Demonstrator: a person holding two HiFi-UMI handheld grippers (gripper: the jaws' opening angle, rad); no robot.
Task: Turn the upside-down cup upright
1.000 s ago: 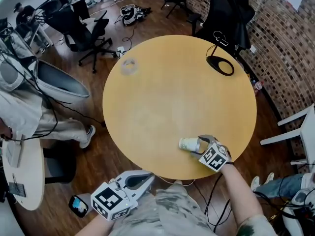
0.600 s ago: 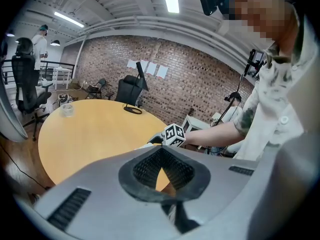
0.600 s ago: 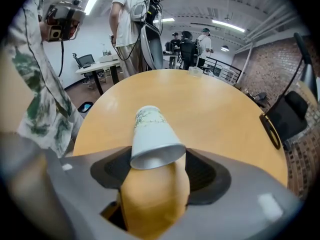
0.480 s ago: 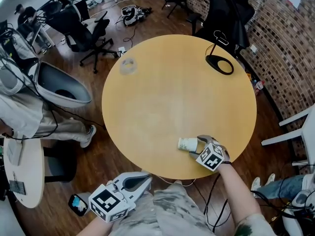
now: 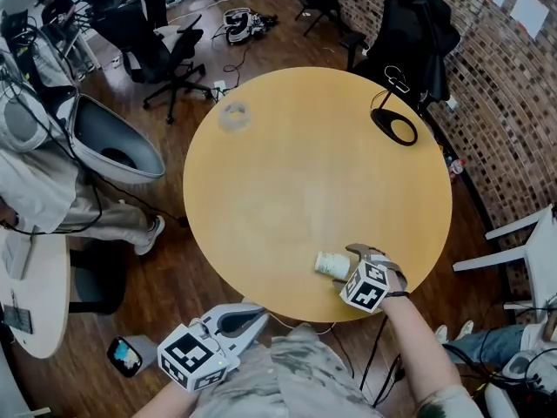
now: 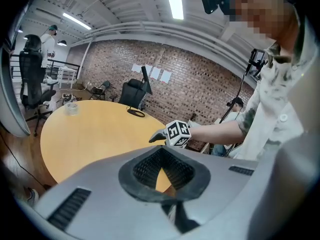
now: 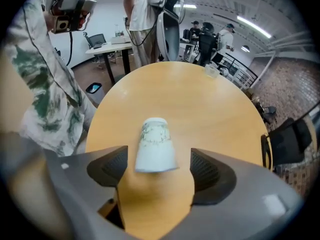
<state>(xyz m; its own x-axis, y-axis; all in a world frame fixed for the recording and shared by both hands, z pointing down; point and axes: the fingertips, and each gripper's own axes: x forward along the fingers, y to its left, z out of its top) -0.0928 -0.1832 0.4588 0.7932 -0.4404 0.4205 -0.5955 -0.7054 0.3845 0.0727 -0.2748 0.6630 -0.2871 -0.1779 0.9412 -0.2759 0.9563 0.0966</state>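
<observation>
A white paper cup point(image 5: 329, 264) with a green pattern lies on its side near the front edge of the round wooden table point(image 5: 313, 164), narrow end to the left. My right gripper point(image 5: 345, 267) points steeply down over it. Its jaws have just been opening and now stand wide apart. In the right gripper view the cup point(image 7: 156, 144) sits between the pads point(image 7: 111, 167), with a gap on each side. My left gripper point(image 5: 251, 315) hangs below the table's front edge, shut and empty. The left gripper view looks over its closed jaws point(image 6: 162, 171) toward the right gripper point(image 6: 156, 138).
A small clear glass point(image 5: 232, 116) stands at the table's far left. A black looped stand point(image 5: 393, 124) sits at the far right. Office chairs point(image 5: 148, 55), a seated person point(image 5: 35, 181), a white chair point(image 5: 522, 242) and a brick wall surround the table.
The right gripper's jaws have let go of the cup and spread wide. The cup now lies free on the table. The left gripper has kept still.
</observation>
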